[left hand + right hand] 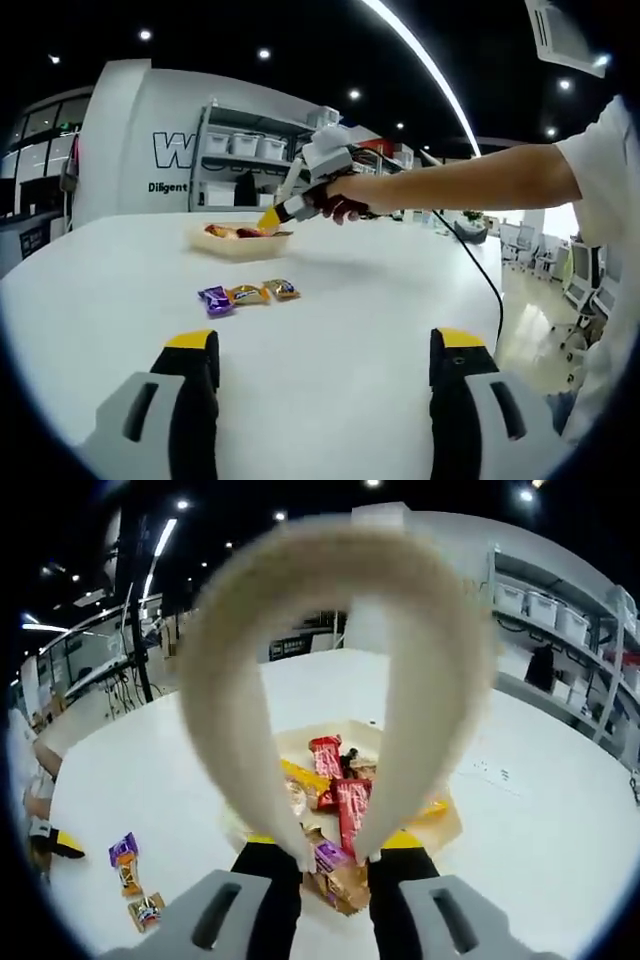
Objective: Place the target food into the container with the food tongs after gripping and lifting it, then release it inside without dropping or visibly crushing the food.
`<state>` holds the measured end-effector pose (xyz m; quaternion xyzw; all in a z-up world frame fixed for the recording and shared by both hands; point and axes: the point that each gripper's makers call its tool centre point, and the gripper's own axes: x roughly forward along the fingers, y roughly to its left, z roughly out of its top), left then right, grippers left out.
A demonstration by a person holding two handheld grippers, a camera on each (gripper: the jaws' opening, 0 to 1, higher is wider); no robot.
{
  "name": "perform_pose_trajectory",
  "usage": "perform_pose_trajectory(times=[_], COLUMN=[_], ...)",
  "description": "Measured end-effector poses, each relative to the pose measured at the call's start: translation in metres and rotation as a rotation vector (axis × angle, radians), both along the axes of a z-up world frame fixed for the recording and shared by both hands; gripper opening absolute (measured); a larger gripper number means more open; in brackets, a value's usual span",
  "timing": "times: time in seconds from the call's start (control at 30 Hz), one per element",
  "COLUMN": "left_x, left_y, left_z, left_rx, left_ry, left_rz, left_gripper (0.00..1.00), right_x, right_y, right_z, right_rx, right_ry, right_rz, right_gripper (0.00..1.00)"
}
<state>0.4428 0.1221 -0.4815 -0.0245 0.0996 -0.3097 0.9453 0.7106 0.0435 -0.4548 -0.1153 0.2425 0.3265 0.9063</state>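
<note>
White table (380, 320) bearing a tray (237, 243) of wrapped snacks (345, 805), seen close in the right gripper view beneath cream tongs (335, 680) clamped in the right gripper (335, 865); three loose candies (248, 295) nearer; left gripper (325, 375) spread wide, empty.

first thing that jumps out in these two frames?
In the right gripper view, the cream food tongs loom huge, held in the right gripper, tips down over a tray of wrapped snacks. In the left gripper view, three loose snack packets lie in a row on the white table, ahead of the open left gripper.
</note>
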Motion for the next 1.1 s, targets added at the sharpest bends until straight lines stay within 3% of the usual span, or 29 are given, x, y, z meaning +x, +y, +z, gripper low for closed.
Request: perform_pose_trajectory(times=[0.33,0.5,0.63,0.7,0.83,1.1], left_x=[-0.001,-0.001,-0.002,-0.001,-0.002,-0.001], left_y=[0.000,-0.001,-0.001,-0.001,-0.001,-0.001], left_z=[0.000,0.000,0.000,-0.001,0.000,0.001], left_rx=[0.002,0.002,0.003,0.004,0.003,0.000], left_ry=[0.000,0.001,-0.001,-0.001,-0.005,-0.004], left_rz=[-0.001,-0.004,-0.006,-0.004,-0.006,-0.003], left_gripper=[0.85,0.85,0.85,0.85,0.84,0.84], right_x=[-0.002,-0.002,-0.011,-0.019,-0.029,-0.050], right_y=[0.008,0.005,0.004,0.005,0.004,0.003], right_z=[-0.007,0.004,0.017,0.025,0.031,0.036], right_rx=[-0.020,0.017,0.051,0.106,0.078,0.098], right_ry=[-0.008,-0.017,-0.022,-0.005,-0.026,-0.003], right_rz=[0.011,0.005,0.014,0.018,0.039,0.058], right_gripper=[0.18,0.17,0.17,0.17,0.18,0.19])
